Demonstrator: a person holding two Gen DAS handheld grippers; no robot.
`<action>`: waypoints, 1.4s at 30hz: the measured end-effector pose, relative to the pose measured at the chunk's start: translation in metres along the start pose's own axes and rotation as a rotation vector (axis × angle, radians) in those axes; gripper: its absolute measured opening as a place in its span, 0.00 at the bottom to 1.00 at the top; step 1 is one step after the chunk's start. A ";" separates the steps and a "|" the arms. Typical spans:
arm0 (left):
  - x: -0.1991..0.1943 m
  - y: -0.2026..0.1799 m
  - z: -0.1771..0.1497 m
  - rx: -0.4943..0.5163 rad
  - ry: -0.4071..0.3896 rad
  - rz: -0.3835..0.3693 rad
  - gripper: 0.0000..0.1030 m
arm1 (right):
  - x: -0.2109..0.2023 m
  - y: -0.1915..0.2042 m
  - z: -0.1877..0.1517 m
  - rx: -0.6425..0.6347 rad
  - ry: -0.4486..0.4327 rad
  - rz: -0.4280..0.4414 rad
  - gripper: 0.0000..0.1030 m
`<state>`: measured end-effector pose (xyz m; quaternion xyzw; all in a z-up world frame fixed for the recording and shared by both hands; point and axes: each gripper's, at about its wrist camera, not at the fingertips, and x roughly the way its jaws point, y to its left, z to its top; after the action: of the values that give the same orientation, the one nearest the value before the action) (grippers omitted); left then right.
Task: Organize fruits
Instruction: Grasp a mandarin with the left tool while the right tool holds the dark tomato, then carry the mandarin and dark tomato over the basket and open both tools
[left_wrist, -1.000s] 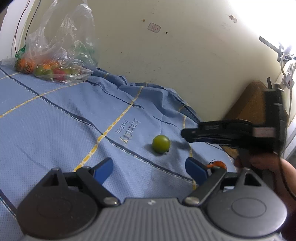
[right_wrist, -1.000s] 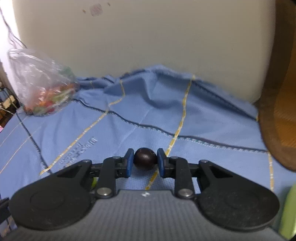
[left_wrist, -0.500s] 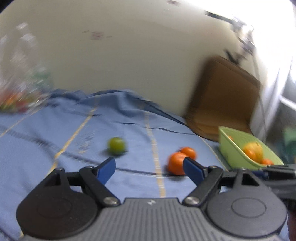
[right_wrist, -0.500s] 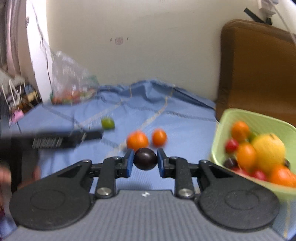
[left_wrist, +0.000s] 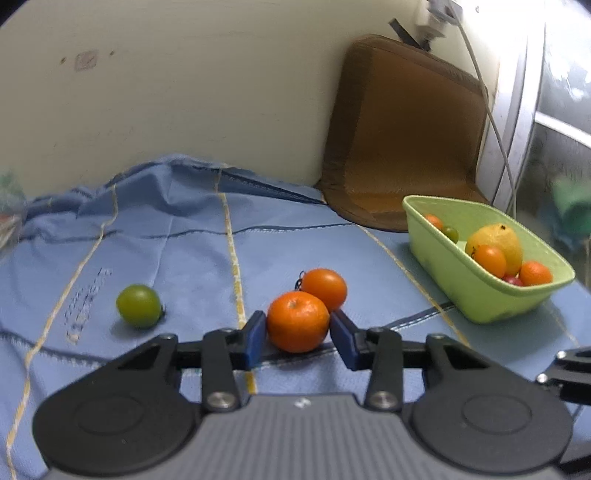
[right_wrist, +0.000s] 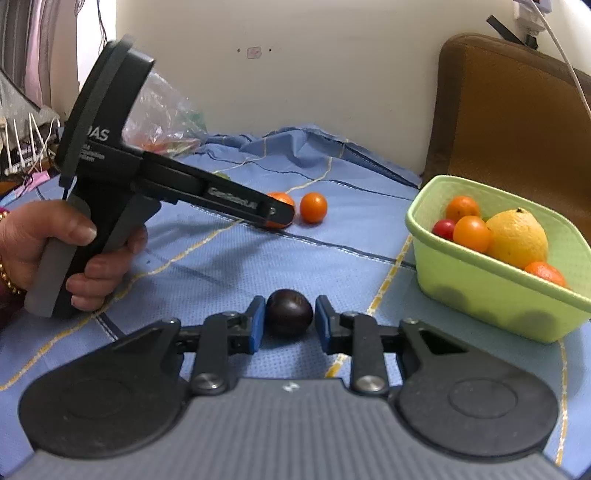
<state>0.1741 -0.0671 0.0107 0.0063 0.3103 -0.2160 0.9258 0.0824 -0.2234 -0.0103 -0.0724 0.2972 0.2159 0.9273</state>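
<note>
My left gripper (left_wrist: 297, 334) has its jaws around an orange mandarin (left_wrist: 297, 321) on the blue cloth; they sit at its sides, narrowed but not clearly pressing. A second orange fruit (left_wrist: 325, 288) touches it behind. A green fruit (left_wrist: 139, 305) lies to the left. My right gripper (right_wrist: 289, 321) holds a dark purple plum (right_wrist: 289, 312) low over the cloth, left of the green basket (right_wrist: 480, 291). The basket (left_wrist: 458, 280) holds a yellow citrus, orange fruits and small red ones. The left gripper (right_wrist: 280, 214) also shows in the right wrist view.
A brown cushion (left_wrist: 406, 129) leans on the wall behind the basket. A plastic bag of fruit (right_wrist: 162, 129) lies at the far left of the blue cloth (left_wrist: 177, 236). A white cable (left_wrist: 491, 122) hangs at the right. The cloth is rumpled near the wall.
My left gripper swung right to the two orange fruits and narrowed around the nearer one. My right gripper carried the plum right, close to the green basket.
</note>
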 end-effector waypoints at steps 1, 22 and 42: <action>-0.003 0.000 -0.002 0.001 -0.004 0.004 0.37 | 0.000 -0.002 0.000 0.010 0.001 0.008 0.32; -0.067 -0.010 -0.053 -0.033 -0.031 -0.101 0.37 | -0.018 -0.008 -0.014 0.065 -0.009 0.028 0.40; -0.065 -0.020 -0.041 -0.066 -0.013 -0.175 0.37 | -0.013 -0.003 -0.007 -0.012 -0.018 0.025 0.27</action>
<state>0.0966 -0.0531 0.0180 -0.0527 0.3104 -0.2856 0.9051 0.0710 -0.2327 -0.0087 -0.0724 0.2885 0.2299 0.9267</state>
